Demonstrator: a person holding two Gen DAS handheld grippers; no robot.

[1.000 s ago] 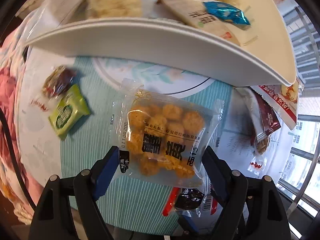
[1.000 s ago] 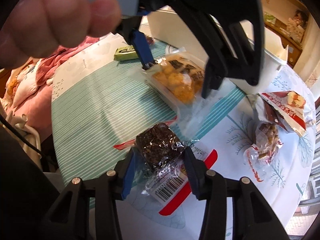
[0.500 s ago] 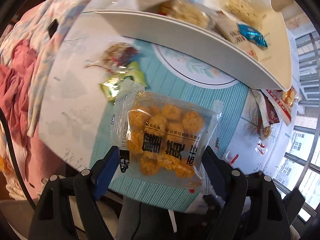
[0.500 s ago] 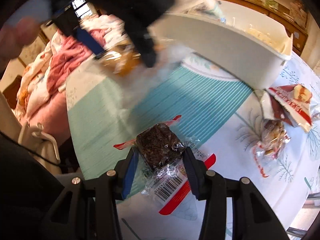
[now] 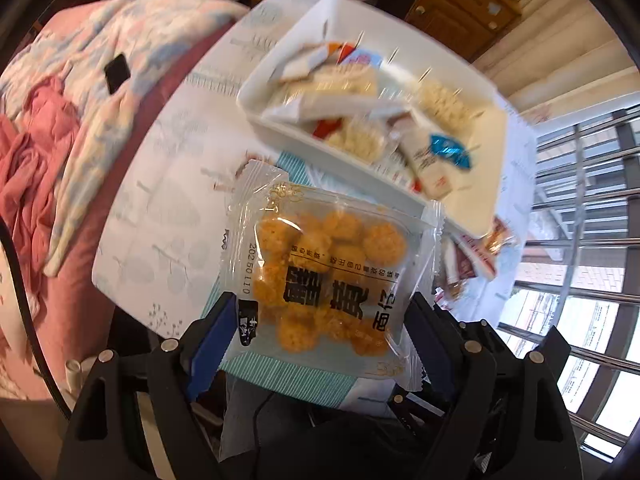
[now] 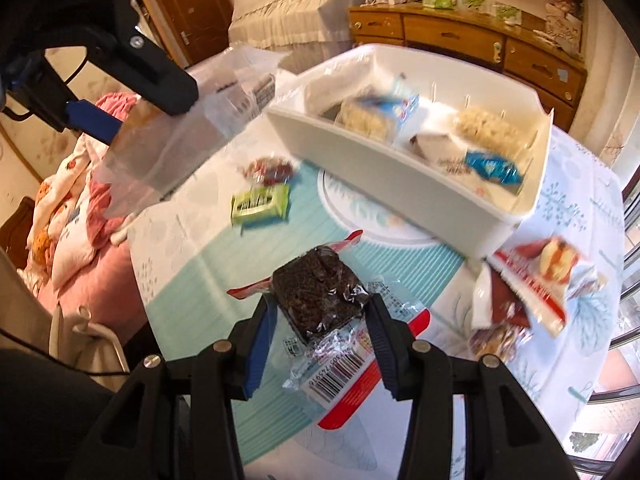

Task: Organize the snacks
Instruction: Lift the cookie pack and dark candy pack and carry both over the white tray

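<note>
In the left wrist view, the left gripper [image 5: 320, 320] has its jaws clamped on the two side edges of a clear bag of orange puffs [image 5: 326, 276], low in the centre of the frame and lifted off the desk [image 5: 160, 208]. In the right wrist view, the right gripper [image 6: 318, 316] has its jaws clamped on a dark cake in a clear wrapper [image 6: 316, 292], also low centre. Further up, a green packet [image 6: 260, 204] and a red candy [image 6: 270, 170] lie on the desk. Beyond them, in the upper right, stands the white bin [image 6: 400, 184] with snacks already inside. The bag is slippery film held only at its edges, so I think it may slide out before the bin. Both grippers may also collide above the bin.
</note>
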